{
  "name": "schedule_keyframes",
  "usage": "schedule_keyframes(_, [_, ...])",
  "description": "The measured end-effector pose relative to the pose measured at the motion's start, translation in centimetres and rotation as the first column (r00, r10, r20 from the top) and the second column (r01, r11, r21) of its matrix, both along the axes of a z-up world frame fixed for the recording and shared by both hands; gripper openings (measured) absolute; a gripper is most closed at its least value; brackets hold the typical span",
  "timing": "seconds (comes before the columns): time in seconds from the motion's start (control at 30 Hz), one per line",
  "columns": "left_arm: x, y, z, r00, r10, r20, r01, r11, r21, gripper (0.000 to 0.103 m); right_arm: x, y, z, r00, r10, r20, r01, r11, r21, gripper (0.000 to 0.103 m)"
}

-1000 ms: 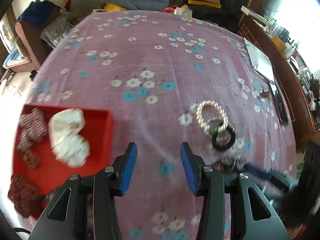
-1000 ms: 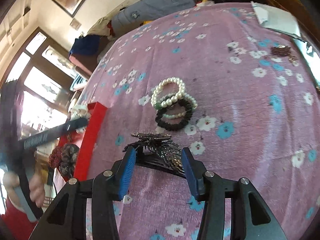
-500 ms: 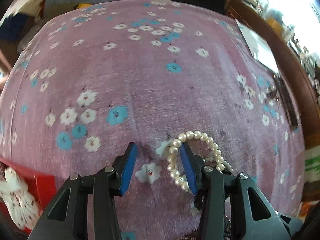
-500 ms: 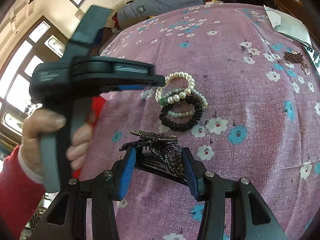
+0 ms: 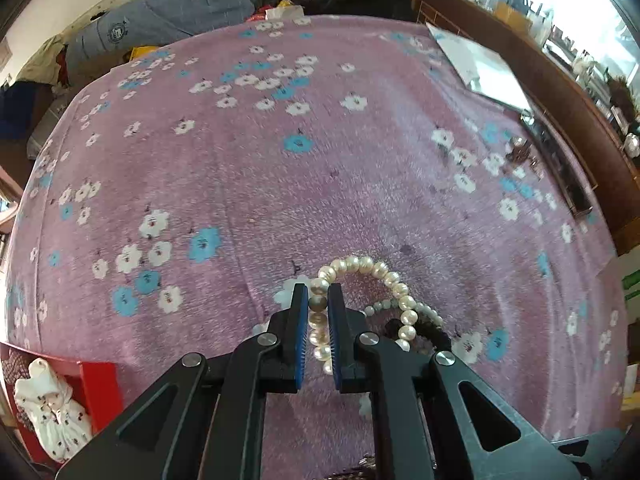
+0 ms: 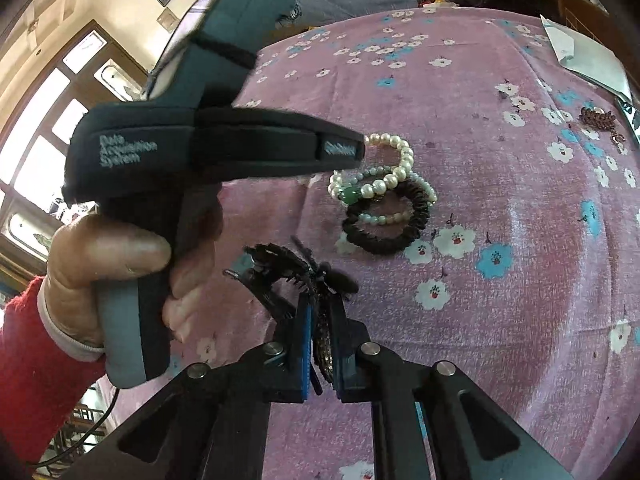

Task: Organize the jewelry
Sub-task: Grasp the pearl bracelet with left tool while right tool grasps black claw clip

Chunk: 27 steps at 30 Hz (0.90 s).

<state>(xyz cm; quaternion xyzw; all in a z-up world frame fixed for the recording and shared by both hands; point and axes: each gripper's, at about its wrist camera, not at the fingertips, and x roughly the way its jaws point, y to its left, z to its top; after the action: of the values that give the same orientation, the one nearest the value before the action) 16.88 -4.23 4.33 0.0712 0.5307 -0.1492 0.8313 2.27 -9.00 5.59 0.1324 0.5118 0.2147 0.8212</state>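
On the pink flowered cloth (image 5: 320,168) lies a pearl bracelet (image 5: 362,265). My left gripper (image 5: 319,294) has its jaws closing on it, and the blue pads press a stretch of pearls. The right wrist view shows that same left gripper (image 6: 340,150), held by a hand in a red sleeve, at the pearl bracelet (image 6: 404,156). Under the pearls lie a black bracelet (image 6: 384,236) and a thin bead bracelet with a green stone (image 6: 349,196). My right gripper (image 6: 321,300) has its jaws closing on a dark beaded hair clip (image 6: 280,256), pinched between the pads.
A red box (image 5: 100,376) at the lower left holds a white patterned scrunchie (image 5: 48,408). A brown jewelry piece (image 6: 600,118) lies near the cloth's right edge, beside a white sheet (image 5: 484,72). Furniture and piled bedding border the far side.
My left gripper moved right from the red box to the pearl bracelet and shut on it. My right gripper stayed in place and shut on the hair clip.
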Motion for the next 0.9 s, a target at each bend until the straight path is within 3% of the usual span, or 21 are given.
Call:
schedule_keyframes(0.23, [-1.5, 2.2, 2.6, 1.000, 0.015, 0.020, -0.014, 0.998, -0.057, 0.009, -2.4, -1.0, 1.2, 0.999, -0.032, 0.004, 0.031, 0.999, 0.042, 0.009])
schedule_keyframes(0.57, [-6.9, 6.2, 8.1, 0.994, 0.061, 0.086, -0.048, 0.989, -0.143, 0.009, -5.2, -0.7, 3.0, 0.999, -0.045, 0.013, 0.044, 0.997, 0.063, 0.009])
schedule_keyframes(0.9, [-11.2, 14.3, 13.9, 0.985, 0.132, 0.114, -0.107, 0.973, -0.202, 0.009, -6.2, 2.5, 5.4, 0.998, -0.019, 0.056, 0.014, 0.996, 0.083, 0.009])
